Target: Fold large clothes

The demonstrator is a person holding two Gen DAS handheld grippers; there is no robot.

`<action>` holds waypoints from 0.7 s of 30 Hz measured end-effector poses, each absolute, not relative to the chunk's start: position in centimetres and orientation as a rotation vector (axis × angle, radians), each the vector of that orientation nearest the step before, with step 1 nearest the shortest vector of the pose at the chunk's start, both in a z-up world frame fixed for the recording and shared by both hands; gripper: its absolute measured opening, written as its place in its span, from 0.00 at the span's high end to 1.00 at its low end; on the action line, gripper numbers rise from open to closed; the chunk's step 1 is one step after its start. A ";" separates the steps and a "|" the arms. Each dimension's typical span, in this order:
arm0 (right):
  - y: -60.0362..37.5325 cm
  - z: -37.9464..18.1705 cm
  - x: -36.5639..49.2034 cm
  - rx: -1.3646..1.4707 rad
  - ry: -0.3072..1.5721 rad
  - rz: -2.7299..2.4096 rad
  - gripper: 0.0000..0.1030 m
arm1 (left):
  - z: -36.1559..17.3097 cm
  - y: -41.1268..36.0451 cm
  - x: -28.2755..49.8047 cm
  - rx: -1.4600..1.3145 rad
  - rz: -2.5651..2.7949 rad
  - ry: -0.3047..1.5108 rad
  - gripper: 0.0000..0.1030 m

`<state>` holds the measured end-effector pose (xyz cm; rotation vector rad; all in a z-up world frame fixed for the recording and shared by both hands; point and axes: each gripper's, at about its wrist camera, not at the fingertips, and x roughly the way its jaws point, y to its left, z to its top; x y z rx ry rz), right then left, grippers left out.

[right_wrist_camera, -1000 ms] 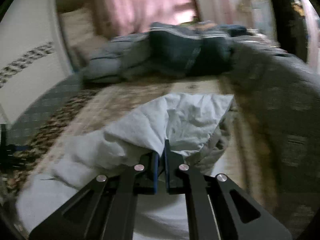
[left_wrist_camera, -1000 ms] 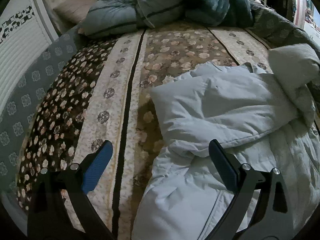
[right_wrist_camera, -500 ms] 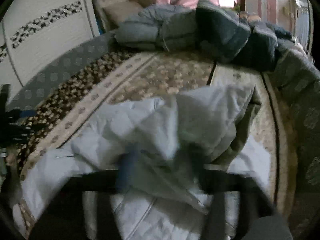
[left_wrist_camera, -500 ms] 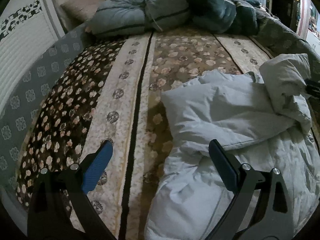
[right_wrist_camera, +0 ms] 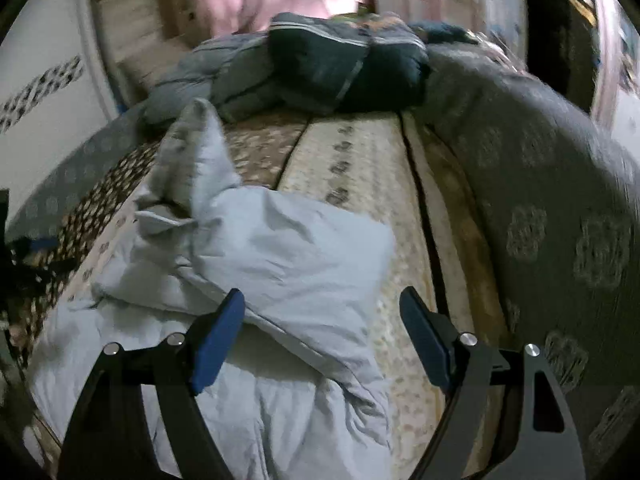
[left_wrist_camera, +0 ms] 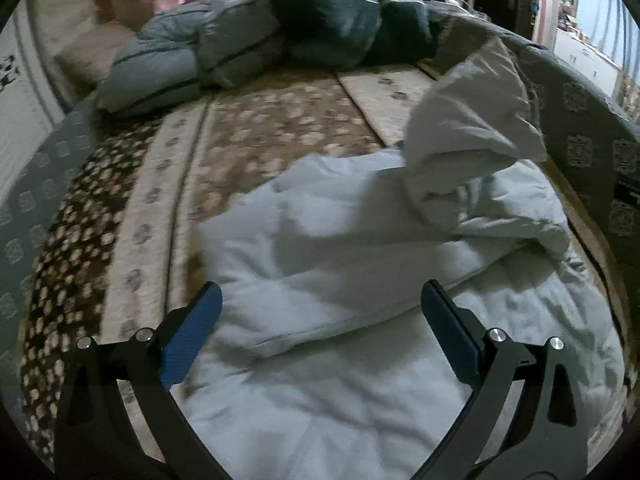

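Observation:
A large pale blue padded garment [left_wrist_camera: 340, 264] lies rumpled on the bed, its upper parts folded over the body. One bulky part [left_wrist_camera: 468, 128] stands up at the right in the left wrist view. In the right wrist view the garment [right_wrist_camera: 280, 264] lies left of centre, with a peak of fabric [right_wrist_camera: 196, 152] sticking up. My left gripper [left_wrist_camera: 320, 324] is open and empty just above the garment. My right gripper [right_wrist_camera: 320, 328] is open and empty above the garment's right edge.
The bed has a flower-patterned brown and beige cover [left_wrist_camera: 256, 120]. Folded grey and dark blue quilts [left_wrist_camera: 280, 28] are piled at the head. A grey patterned blanket [right_wrist_camera: 560, 208] rises along the right side. A white wall panel [right_wrist_camera: 40, 80] stands at the left.
My right gripper was shut on the garment's fabric and has opened and let it go; the fabric now lies folded over. The left gripper has shifted right over the garment, still open.

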<state>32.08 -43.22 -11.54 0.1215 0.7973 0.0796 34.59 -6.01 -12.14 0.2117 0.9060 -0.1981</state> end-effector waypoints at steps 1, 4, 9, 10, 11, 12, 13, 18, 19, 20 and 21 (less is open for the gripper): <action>-43.9 -12.1 32.1 0.146 0.795 0.071 0.22 | -12.6 -7.3 35.2 0.210 -0.211 0.904 0.04; -45.4 -13.6 32.3 0.205 0.796 0.051 0.22 | -13.6 -10.6 36.9 0.236 -0.239 0.899 0.04; -46.2 -16.2 33.7 0.254 0.816 0.053 0.22 | -14.6 -15.0 39.4 0.294 -0.253 0.866 0.04; -46.1 -16.5 33.8 0.254 0.822 0.057 0.22 | -14.9 -15.7 40.1 0.296 -0.259 0.869 0.04; -46.0 -17.0 34.2 0.249 0.828 0.058 0.22 | -15.0 -16.1 40.6 0.294 -0.264 0.868 0.04; -45.9 -17.3 34.3 0.247 0.829 0.060 0.22 | -15.1 -16.4 41.1 0.288 -0.265 0.864 0.04; -45.8 -17.6 34.6 0.247 0.829 0.063 0.22 | -15.3 -16.7 41.9 0.278 -0.253 0.862 0.04; -44.3 -18.6 35.6 0.235 0.839 0.096 0.22 | -16.4 -16.2 44.9 0.214 -0.262 0.924 0.75; -43.9 -18.7 35.7 0.221 0.842 0.097 0.22 | -16.6 -15.1 45.3 0.174 -0.247 0.938 0.79; -43.4 -18.8 35.9 0.207 0.846 0.098 0.22 | -16.7 -14.0 45.3 0.147 -0.242 0.944 0.82; -42.9 -18.7 36.0 0.188 0.848 0.098 0.22 | -16.6 -13.1 45.2 0.128 -0.233 0.949 0.84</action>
